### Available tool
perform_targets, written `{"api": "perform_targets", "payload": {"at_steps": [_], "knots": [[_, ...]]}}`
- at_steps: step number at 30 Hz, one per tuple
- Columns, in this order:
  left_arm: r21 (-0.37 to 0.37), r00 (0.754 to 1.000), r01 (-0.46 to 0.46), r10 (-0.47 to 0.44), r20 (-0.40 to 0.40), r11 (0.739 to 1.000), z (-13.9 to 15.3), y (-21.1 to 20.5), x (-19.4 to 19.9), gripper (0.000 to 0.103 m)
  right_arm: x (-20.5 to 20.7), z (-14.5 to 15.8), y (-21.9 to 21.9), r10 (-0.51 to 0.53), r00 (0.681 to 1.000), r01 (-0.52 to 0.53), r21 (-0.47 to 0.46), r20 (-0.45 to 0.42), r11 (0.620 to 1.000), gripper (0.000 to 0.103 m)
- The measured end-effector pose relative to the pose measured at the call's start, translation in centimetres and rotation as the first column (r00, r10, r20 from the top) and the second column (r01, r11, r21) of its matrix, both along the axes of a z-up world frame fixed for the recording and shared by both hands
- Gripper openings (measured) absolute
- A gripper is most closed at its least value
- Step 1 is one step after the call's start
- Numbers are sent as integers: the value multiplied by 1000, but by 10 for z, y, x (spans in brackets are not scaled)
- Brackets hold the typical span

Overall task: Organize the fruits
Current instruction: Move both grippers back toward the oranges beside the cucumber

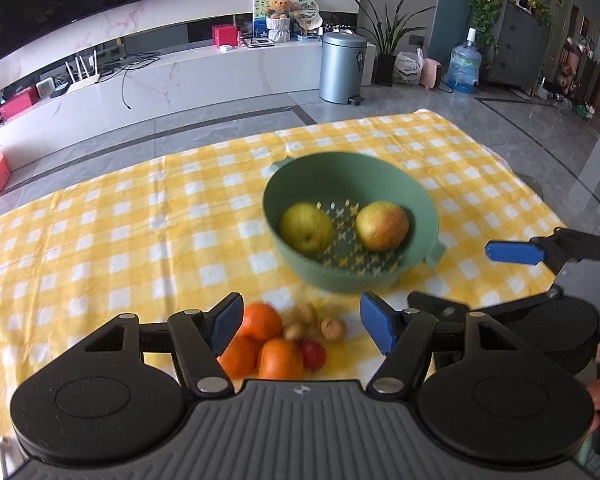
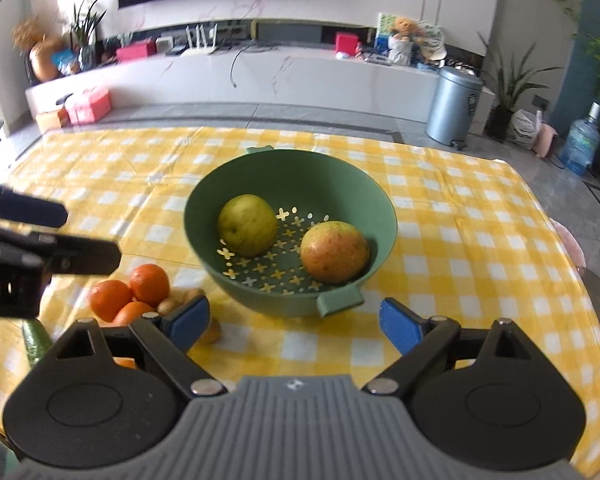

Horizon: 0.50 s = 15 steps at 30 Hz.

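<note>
A green colander bowl [image 2: 290, 200] sits upright on the checked cloth, holding two fruits apart: a yellow-green apple [image 2: 247, 225] at its nine o'clock and a red-blushed apple [image 2: 334, 252] at four o'clock. Off the bowl's eight o'clock, three oranges [image 2: 149, 283] cluster together, touching, with small brown nuts [image 1: 333, 329] and one red fruit [image 1: 313, 354] just beside.

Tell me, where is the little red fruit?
In the left wrist view, the red fruit lies on the tablecloth beside the oranges, between the open left gripper's fingers.
</note>
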State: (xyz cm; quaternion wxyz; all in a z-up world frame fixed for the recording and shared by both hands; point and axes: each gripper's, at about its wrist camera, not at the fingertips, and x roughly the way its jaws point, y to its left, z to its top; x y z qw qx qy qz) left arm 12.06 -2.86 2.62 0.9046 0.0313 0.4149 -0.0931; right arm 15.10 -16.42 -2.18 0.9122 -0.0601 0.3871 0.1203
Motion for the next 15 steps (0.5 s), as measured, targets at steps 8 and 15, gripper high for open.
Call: {"api": "perform_targets", "payload": {"at_steps": [8, 15], "knots": [[-25, 999, -27, 26, -41, 999, -17, 23, -39, 79, -43, -9, 14, -17, 1000, 17, 25, -7, 1000, 91], [-41, 997, -45, 42, -60, 998, -28, 48, -69, 79, -66, -21, 27, 2, 999, 0, 36, -47, 999, 91]]}}
